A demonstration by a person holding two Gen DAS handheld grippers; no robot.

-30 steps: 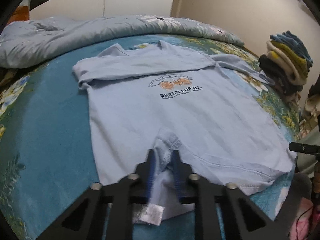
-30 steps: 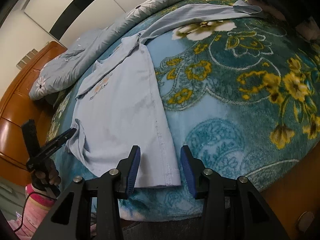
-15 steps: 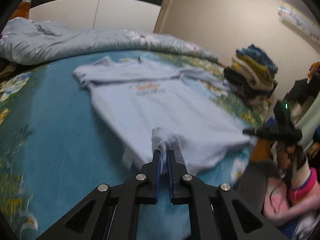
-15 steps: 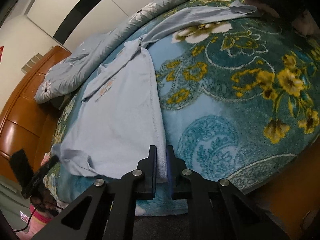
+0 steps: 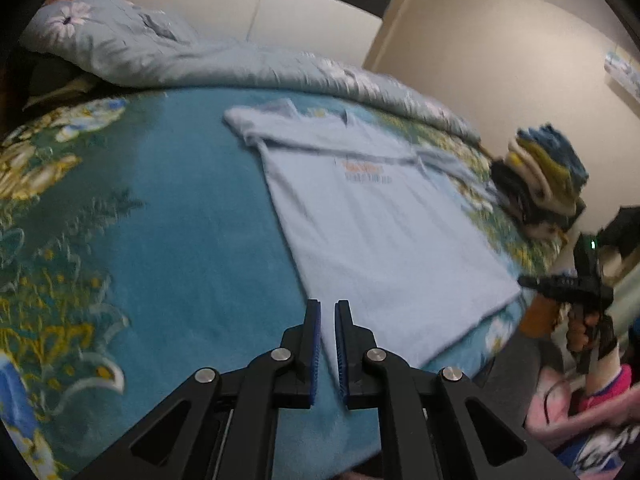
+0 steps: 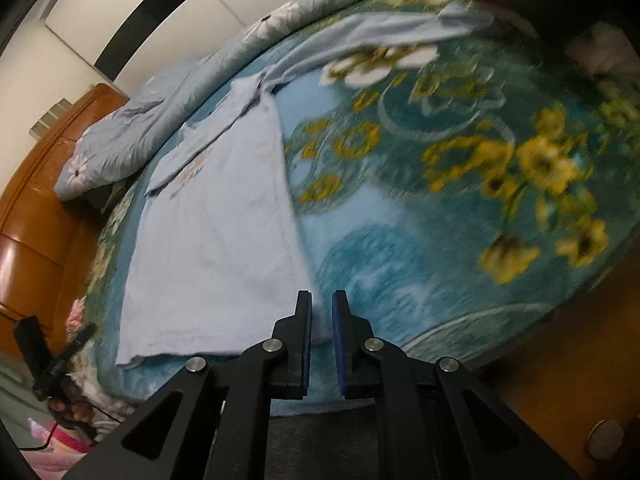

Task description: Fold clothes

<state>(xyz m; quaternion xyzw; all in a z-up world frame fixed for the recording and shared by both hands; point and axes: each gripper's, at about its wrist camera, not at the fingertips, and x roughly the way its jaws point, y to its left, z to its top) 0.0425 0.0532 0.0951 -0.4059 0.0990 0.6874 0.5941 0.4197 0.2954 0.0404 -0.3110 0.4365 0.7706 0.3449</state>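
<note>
- Your left tool (image 5: 327, 344), at the bottom centre of the left wrist view, has its blue pads pressed nearly together, pinching the hem corner of the light blue T-shirt (image 5: 384, 240); the cloth runs up out of the narrow gap between them.
- Your right tool (image 6: 321, 336), at the bottom centre of the right wrist view, is pressed together the same way, pinching the other hem corner of the shirt (image 6: 216, 248).
- From both tools the shirt stretches flat toward the upper middle of each frame, its chest print (image 5: 366, 173) blurred but facing up.
- One sleeve (image 6: 360, 36) trails away toward the upper right of the right wrist view.
- The shirt lies on a bed under a teal blanket with yellow flowers (image 6: 460, 184).
- A grey-blue quilt (image 5: 168, 56) is bunched along the far edge of the bed, across the upper part of the left wrist view.
- A pile of folded cloths (image 5: 540, 176) in blue, yellow, cream and black sits at the right of the left wrist view, on the bed's far corner.
- A wooden headboard (image 6: 36, 200) fills the left edge of the right wrist view.
- No containers are in view.
</note>
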